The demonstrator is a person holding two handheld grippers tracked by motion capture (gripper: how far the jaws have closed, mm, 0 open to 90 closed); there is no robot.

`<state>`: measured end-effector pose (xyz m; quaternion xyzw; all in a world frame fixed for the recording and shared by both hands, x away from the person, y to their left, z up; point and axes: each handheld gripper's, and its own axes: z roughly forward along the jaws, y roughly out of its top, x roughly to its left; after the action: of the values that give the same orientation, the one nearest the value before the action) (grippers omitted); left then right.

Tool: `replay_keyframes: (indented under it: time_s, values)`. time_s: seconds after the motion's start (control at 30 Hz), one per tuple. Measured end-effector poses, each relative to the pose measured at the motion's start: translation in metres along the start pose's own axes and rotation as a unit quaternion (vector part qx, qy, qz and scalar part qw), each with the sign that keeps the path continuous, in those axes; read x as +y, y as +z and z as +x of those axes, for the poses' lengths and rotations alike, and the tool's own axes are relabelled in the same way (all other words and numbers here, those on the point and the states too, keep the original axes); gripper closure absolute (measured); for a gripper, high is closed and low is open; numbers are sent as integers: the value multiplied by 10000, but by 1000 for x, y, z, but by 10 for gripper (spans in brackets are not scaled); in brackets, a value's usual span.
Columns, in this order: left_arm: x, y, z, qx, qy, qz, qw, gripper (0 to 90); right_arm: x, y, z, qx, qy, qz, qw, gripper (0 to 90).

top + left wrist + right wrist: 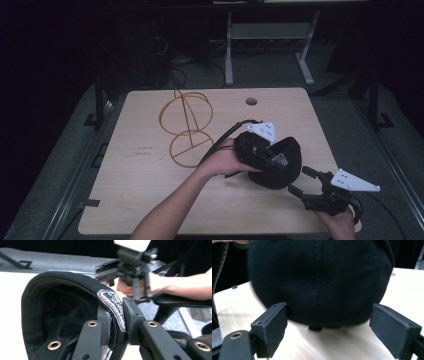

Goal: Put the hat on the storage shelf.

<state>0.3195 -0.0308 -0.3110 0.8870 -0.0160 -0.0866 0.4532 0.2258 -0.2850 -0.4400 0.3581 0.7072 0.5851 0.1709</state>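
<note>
Two grippers meet a black cap (280, 167): left gripper (117, 315) pinches its labelled rim, right gripper (328, 327) spread wide.

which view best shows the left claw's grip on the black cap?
Left gripper view: the left claw is shut on the black cap, pinching its rim at the sewn label. The high view shows the cap under that hand, contact hidden. The right gripper view shows the cap's crown between open jaws.
</note>
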Motion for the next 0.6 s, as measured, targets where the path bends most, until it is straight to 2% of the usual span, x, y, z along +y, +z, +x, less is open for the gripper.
replay_keyframes:
  time_s: [0.1,0.37,0.5,0.53,0.6]
  values:
    - [7,4,-5,-103,121,1,9999,780,3,0,-3,-27,-13,-143,9999,184]
    - [21,9,-19,-264,481,85,9985,791,2,-9,-7,296,36,-515,9982,459]
    - [24,10,-22,-303,578,139,9978,792,2,-10,-6,462,-12,-582,9972,569]
    - [25,11,-23,-319,578,143,9977,792,2,-10,-5,545,-103,-558,9969,619]
    - [26,10,-24,-325,622,179,9974,792,2,-10,-4,561,-137,-563,9967,647]
